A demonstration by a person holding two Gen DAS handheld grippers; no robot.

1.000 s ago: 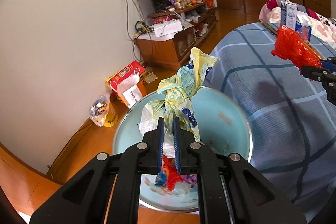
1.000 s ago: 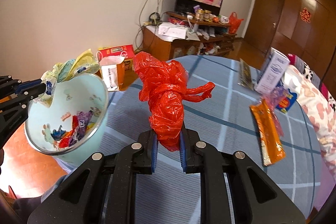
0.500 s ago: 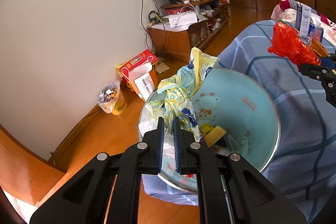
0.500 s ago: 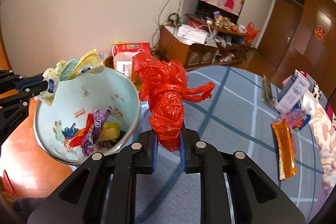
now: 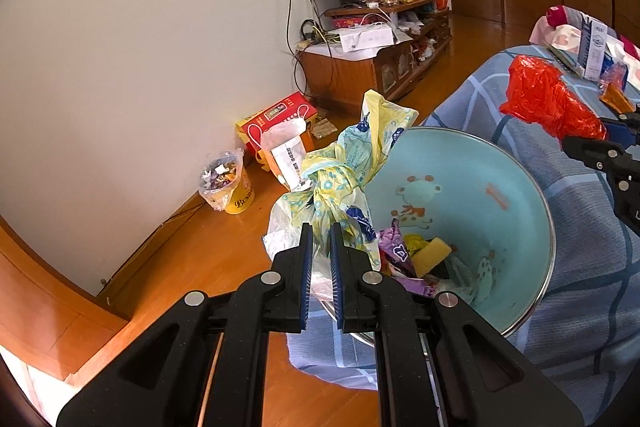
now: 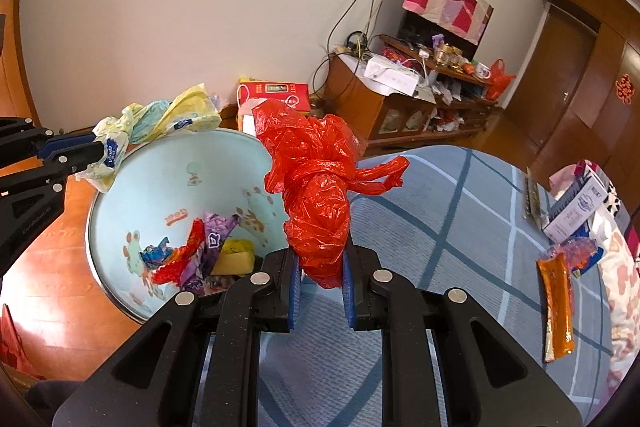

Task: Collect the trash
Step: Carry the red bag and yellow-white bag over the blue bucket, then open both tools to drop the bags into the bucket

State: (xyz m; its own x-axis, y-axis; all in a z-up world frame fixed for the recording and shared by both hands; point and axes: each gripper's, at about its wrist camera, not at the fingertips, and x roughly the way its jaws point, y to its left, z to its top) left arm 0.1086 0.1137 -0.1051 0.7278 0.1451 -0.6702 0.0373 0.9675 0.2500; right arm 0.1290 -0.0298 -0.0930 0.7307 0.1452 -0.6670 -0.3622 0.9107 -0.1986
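The left gripper [image 5: 319, 247] is clamping a knotted yellow-and-blue plastic bag [image 5: 352, 167] at the near rim of the pale blue basin [image 5: 500, 163], its jaws nearly together on the thin film, while the right gripper [image 6: 319, 263] is pinching a crumpled red plastic bag [image 6: 316, 187], jaws closed on the lower end of the bundle so that the rest is standing up above them. In the right wrist view the basin is sitting at about nine o'clock from the red bag, at the edge of the blue checked bedspread [image 6: 460, 227], and it is already holding several wrappers [image 6: 200, 247] and a yellow sponge-like piece [image 5: 432, 255]. The step in hand looks like the carry-and-drop: both bags are being brought to the basin, the yellow one practically over its rim, the red one just beside it on the bed side. Next, each bundle is needing to be carried over the open bowl and let go, jaws parting fully (light film tends to cling to the pads). An orange packet [image 6: 556, 307] and a white carton [image 6: 576, 207] are lying at three o'clock on the bedspread, well apart from the basin, and are probably waiting their turn.
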